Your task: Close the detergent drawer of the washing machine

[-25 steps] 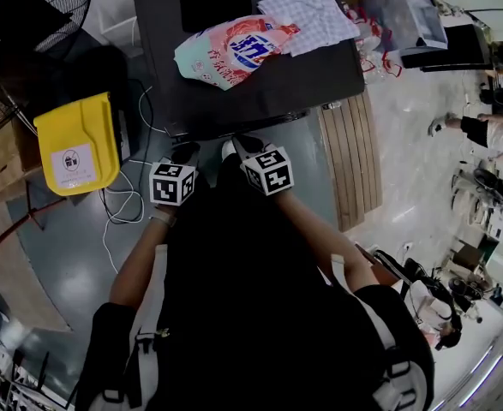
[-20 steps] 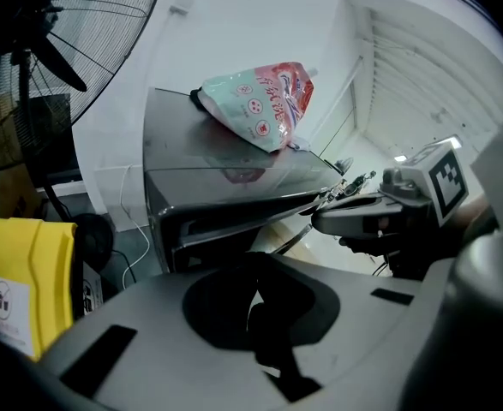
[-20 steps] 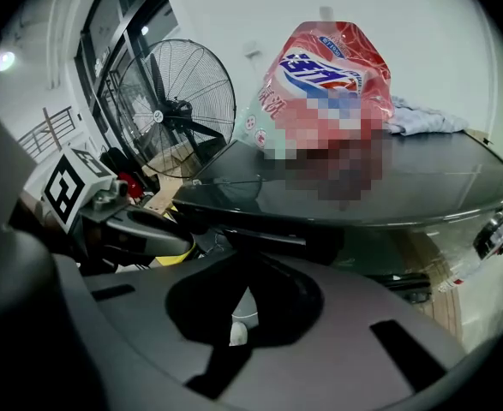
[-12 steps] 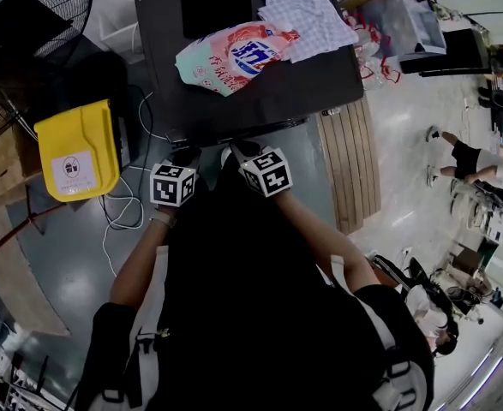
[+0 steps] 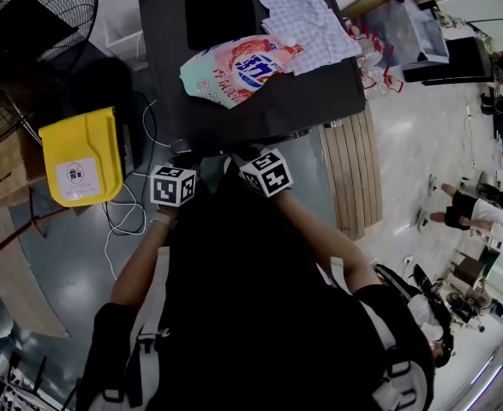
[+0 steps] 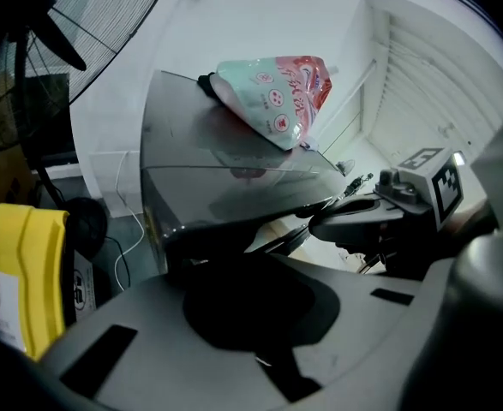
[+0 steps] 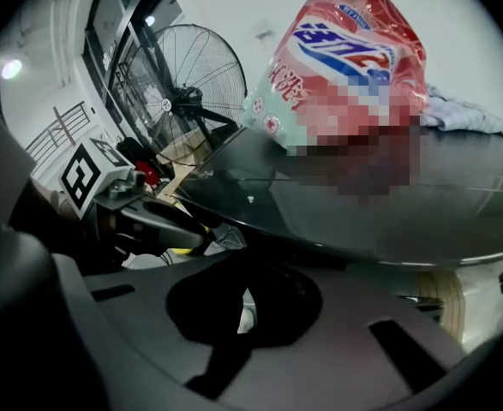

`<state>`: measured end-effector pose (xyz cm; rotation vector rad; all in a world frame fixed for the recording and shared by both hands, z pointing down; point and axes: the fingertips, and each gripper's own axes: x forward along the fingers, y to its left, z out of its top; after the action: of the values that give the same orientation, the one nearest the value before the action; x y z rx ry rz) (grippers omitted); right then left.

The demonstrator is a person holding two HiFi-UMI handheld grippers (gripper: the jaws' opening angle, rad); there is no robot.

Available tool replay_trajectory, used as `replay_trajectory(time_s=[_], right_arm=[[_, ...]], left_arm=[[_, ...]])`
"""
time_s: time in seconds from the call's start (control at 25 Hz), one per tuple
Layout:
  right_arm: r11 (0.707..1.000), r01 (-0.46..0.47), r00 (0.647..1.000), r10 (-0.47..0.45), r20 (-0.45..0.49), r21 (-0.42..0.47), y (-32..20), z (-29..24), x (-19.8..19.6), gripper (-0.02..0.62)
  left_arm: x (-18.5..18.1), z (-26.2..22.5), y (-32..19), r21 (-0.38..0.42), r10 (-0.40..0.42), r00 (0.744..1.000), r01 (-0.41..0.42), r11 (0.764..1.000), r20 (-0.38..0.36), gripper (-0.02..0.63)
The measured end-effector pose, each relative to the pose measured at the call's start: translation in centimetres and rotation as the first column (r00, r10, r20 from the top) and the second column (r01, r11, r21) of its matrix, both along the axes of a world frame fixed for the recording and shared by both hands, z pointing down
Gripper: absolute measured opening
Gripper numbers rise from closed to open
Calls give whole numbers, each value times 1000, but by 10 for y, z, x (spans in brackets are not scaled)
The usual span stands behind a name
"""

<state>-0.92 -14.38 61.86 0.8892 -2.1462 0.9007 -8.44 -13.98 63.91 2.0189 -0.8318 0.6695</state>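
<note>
the person is standing right up against the front of the dark washing machine point(image 5: 320, 84), holding both grippers low and close to the body, side by side and just short of the machine's near edge. the left gripper point(image 5: 176, 171) is keeping its jaws pressed together with nothing between them, and the right gripper point(image 5: 258, 163) is doing the same, jaws together and empty. both are pointing down and forward at the machine's front. the detergent drawer itself is not showing clearly in any view, so i cannot tell where it is sitting. on top of the machine a pink and green detergent bag point(image 5: 238, 68) is lying beside a checked cloth point(image 5: 302, 11). a yellow container point(image 5: 81, 157) is standing on the floor to the left, with a white cable point(image 5: 122, 212) trailing near it
</note>
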Motion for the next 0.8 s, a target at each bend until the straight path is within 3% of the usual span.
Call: replay_trajectory(time_s=[0.16, 0.36, 0.8], right_arm=[[997, 36, 999, -36, 7, -66, 3, 8, -6, 14], [997, 46, 999, -45, 10, -68, 3, 7, -6, 14], [1000, -2, 999, 2, 44, 20, 0, -14, -5, 15]], left_arm=[[-7, 10, 0, -76, -38, 999, 37, 996, -2, 9], [-8, 10, -1, -75, -51, 999, 51, 996, -1, 9], [-7, -17, -2, 39, -63, 996, 65, 997, -65, 11]])
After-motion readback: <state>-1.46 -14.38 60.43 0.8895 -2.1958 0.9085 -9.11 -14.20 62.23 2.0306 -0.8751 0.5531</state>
